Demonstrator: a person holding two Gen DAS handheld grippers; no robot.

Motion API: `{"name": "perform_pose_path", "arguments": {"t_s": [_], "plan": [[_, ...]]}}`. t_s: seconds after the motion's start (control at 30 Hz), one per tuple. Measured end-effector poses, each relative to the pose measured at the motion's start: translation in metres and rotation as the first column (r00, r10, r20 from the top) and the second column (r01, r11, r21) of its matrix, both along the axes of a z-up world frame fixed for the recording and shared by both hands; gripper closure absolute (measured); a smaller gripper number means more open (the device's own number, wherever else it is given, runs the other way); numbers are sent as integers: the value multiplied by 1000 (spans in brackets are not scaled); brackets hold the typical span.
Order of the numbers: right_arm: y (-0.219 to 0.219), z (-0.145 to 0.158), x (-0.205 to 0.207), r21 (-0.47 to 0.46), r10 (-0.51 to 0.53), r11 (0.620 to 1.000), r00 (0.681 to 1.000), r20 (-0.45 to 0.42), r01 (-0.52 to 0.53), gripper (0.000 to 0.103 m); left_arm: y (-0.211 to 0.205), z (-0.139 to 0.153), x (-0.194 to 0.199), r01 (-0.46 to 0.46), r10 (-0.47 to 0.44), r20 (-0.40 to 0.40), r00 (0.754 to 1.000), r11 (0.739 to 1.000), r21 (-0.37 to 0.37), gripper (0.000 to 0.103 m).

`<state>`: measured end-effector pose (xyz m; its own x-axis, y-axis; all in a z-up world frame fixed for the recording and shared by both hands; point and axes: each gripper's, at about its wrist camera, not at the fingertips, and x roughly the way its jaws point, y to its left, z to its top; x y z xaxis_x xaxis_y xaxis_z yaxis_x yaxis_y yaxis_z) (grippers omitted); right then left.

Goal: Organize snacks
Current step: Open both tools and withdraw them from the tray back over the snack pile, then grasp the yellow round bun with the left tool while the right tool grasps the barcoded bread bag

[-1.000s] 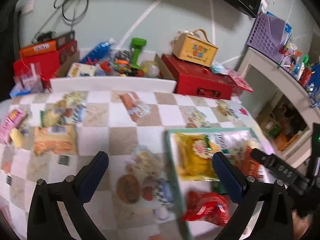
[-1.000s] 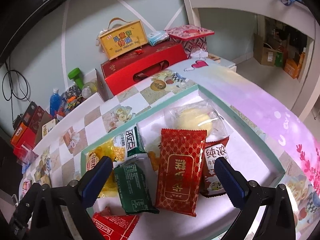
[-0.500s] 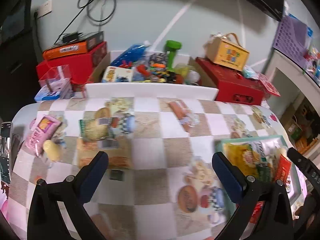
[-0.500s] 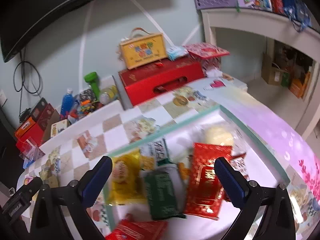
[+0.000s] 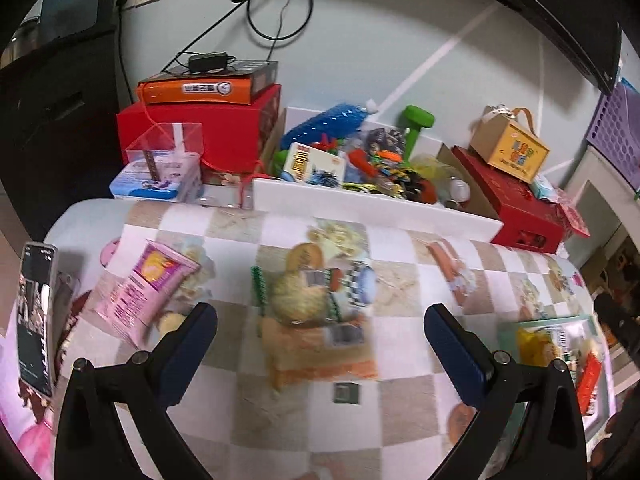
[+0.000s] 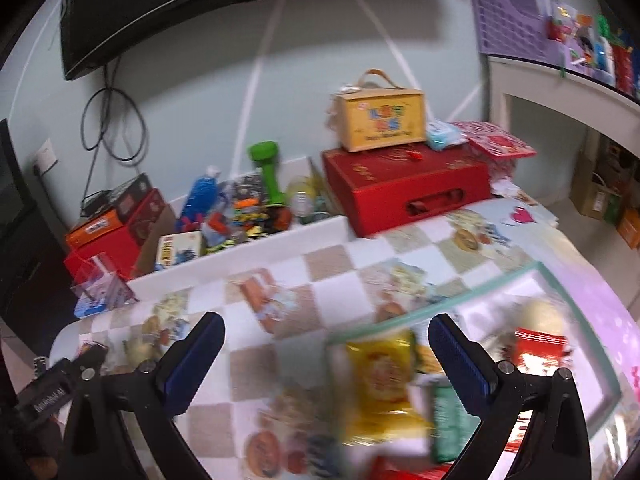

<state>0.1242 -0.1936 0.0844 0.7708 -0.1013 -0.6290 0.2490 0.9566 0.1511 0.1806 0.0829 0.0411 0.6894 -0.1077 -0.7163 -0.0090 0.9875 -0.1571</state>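
My left gripper [image 5: 320, 340] is open and empty above the checked tablecloth. Ahead of it lie a clear-fronted orange snack pack [image 5: 316, 320] and, to the left, a pink snack bag [image 5: 140, 288] with a small yellow piece [image 5: 170, 322] beside it. The green-rimmed tray [image 5: 548, 322] of snacks shows at the right edge. My right gripper [image 6: 326, 354] is open and empty over the tray's left end [image 6: 440, 308]. The tray holds a yellow bag [image 6: 380, 376], a green pack [image 6: 452, 420], red packs [image 6: 540, 348] and a pale bun [image 6: 540, 314].
A phone [image 5: 36, 320] lies at the table's left edge. Behind the table stand a white box of toys [image 5: 360, 200], red boxes [image 5: 220, 132], a long red case [image 6: 408, 184] with a yellow handled box [image 6: 380, 120] on it, and a white shelf [image 6: 560, 92] at the right.
Both grippers have swung left away from the tray. The left view now centres on the loose snacks at the table's left. The right gripper has drawn back to the tray's left end.
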Motion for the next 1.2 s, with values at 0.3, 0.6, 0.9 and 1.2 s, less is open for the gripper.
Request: {"name": "perform_pose_path", "arguments": {"t_s": [0.3,0.6,0.9,1.2], "plan": [[64,-9,32,23,130,991,991,11,-130,0,39,-19,5,-56,56,-6,998,998,-3,0],[106,-33,48,33,226,974,973,-35,-225,0,57,-32,8,-87,86,-36,996,996,-5,0],[129,-63,59,39,287,958,953,-100,-285,0,81,-45,7,-128,126,-78,989,991,-25,0],[163,-91,67,35,380,924,910,-164,-380,0,112,-58,3,-173,161,-103,982,977,-123,0]]}}
